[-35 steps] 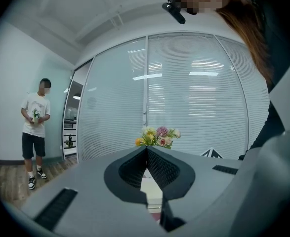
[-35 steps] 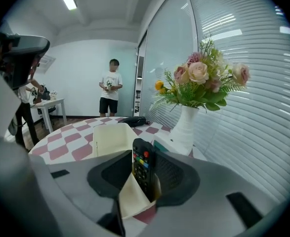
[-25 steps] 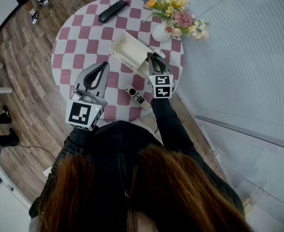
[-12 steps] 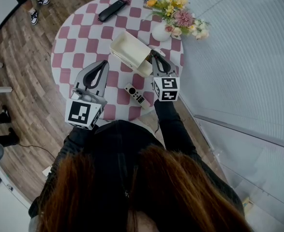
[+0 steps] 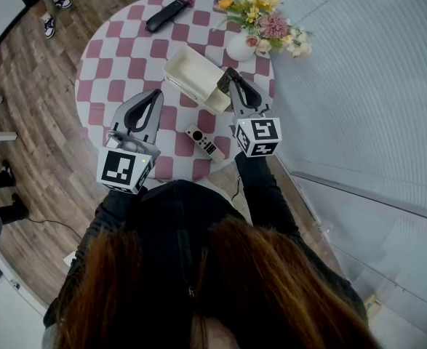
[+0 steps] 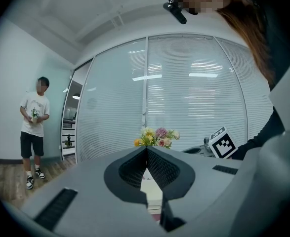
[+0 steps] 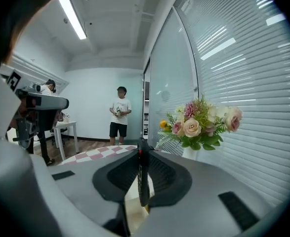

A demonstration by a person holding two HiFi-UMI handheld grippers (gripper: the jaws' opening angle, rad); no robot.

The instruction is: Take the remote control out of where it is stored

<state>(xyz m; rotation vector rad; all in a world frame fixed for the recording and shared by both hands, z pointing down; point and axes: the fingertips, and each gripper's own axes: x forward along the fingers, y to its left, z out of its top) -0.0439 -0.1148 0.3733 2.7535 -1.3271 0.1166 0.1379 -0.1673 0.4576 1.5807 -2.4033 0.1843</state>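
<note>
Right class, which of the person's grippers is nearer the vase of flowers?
Right. The right gripper sits just below the vase in the head view, at the end of the cream box; the left gripper is farther off, on the box's other side.

The remote control (image 7: pixel 142 167) looks matt black plastic, the box (image 5: pixel 188 75) smooth cream plastic, the tablecloth (image 5: pixel 118 57) matt cloth, the floor (image 5: pixel 31 122) grained wood.

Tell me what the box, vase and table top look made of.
Box: cream, matte, thin rigid walls; probably plastic, maybe painted wood.
Vase: white, smooth, rounded, slight sheen; looks ceramic.
Table top: pink-and-white check lying flat without folds; printed laminate or a tight cloth, can't tell.
</note>
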